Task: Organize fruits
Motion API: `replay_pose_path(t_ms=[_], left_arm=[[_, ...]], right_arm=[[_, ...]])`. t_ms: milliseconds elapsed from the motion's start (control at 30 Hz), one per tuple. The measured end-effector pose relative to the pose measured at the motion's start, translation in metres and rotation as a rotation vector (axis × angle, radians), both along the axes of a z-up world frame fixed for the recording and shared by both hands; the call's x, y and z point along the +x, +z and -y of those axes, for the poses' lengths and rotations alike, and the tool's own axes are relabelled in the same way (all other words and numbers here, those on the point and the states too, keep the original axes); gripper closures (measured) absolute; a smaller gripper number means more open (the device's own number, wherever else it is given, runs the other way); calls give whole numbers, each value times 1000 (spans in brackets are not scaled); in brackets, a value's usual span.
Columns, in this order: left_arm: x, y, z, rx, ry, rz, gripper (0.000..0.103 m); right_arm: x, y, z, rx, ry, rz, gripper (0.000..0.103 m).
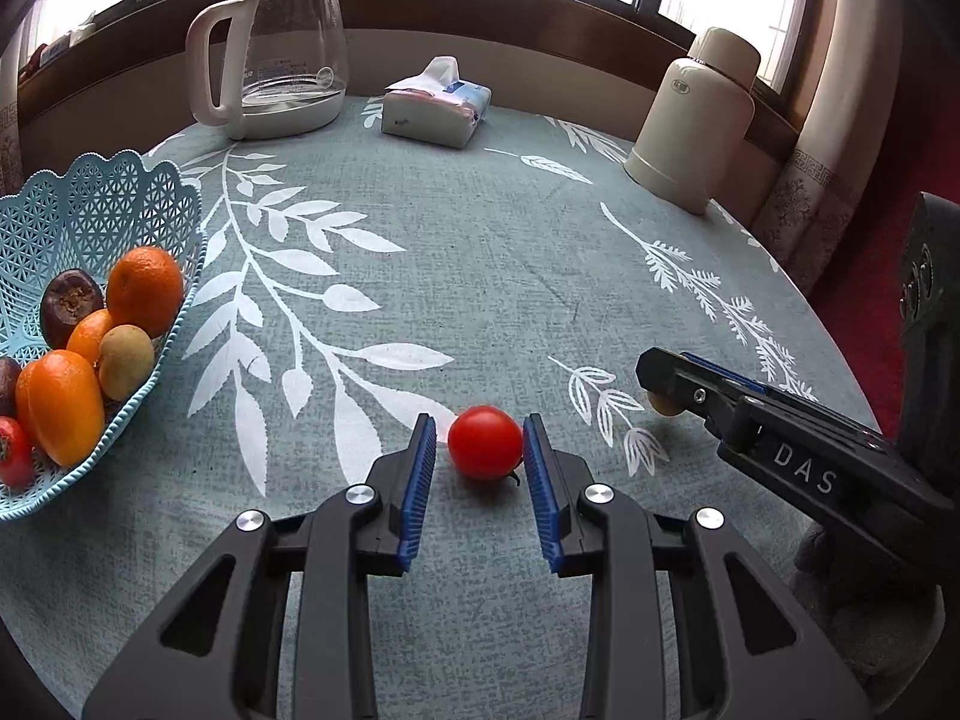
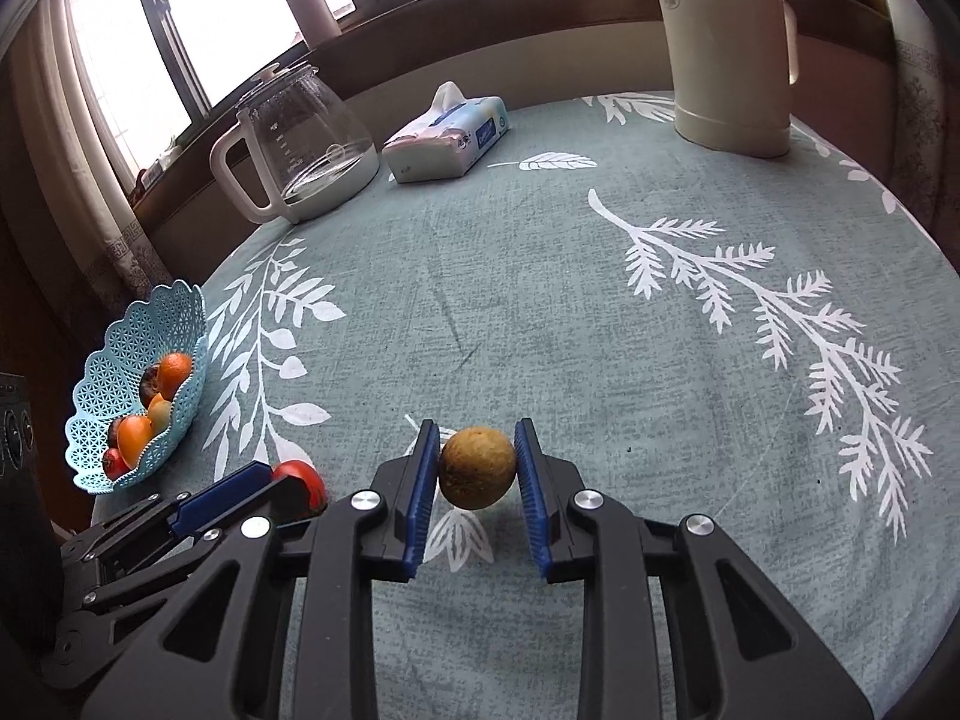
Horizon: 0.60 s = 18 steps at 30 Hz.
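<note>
The left hand-held gripper (image 1: 480,456) stands open around a tomato (image 1: 485,443). The right hand-held gripper (image 2: 475,468) pinches a brown fruit (image 2: 477,468). Open bench (image 1: 480,252) lies ahead, with the basket (image 1: 78,204) at its left edge.

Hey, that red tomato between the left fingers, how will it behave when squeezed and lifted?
The tomato looks round and glossy, so it may roll or slip. It probably bruises easily; the left gripper should close gently. Small, so likely light.
</note>
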<state>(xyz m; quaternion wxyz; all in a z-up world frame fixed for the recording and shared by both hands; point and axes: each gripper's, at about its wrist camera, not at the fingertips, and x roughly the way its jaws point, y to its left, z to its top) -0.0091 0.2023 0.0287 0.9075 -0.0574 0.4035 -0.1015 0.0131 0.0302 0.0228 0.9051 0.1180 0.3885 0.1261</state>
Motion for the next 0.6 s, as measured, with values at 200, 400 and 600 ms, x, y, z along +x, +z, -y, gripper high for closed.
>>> replay_pose_path(t_ms=[200,400,600], left_arm=[[5,-6,6,0,-21,-24,72],[0,-1,3,-3,-16,0,75],[-8,10,-5,10,10,35,75]], right_arm=[[-1,1,3,14,-10,6,77],[-1,1,2,18,-7,9,77],[-2,2,3,24,-9,15,77]])
